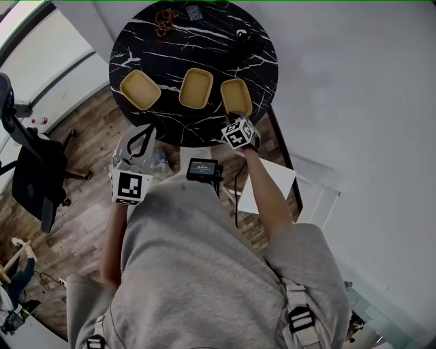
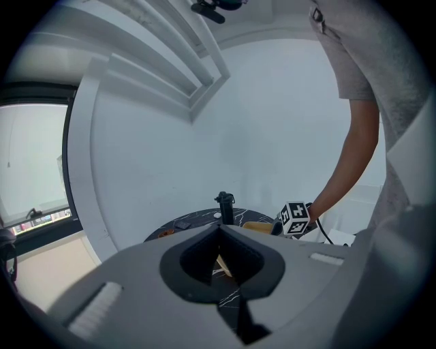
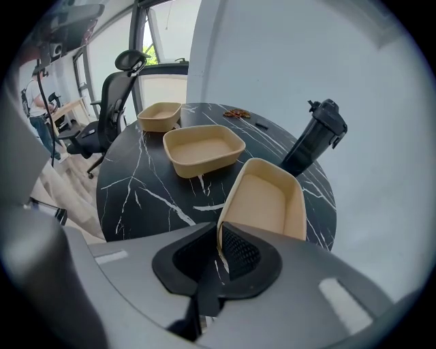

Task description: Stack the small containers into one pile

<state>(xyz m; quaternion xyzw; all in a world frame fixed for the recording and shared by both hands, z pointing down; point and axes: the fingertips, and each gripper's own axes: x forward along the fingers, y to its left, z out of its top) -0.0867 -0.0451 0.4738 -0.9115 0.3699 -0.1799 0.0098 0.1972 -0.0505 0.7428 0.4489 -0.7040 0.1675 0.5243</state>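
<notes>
Three tan small containers stand in a row on the round black marble table (image 1: 204,48): a left one (image 1: 140,89), a middle one (image 1: 196,88) and a right one (image 1: 236,96). My right gripper (image 1: 235,116) is at the table's near edge, shut on the near rim of the right container (image 3: 267,201), whose thin wall runs between the jaws (image 3: 219,249). The middle container (image 3: 203,146) and the left container (image 3: 160,114) lie beyond it, untouched. My left gripper (image 1: 141,141) hangs shut and empty off the table's near-left edge (image 2: 219,262).
A black bottle (image 3: 315,140) stands at the table's back right, close behind the right container. A brown item (image 1: 165,20) and a small dark item (image 1: 194,11) lie at the far edge. A black office chair (image 1: 37,170) stands at the left on the wood floor.
</notes>
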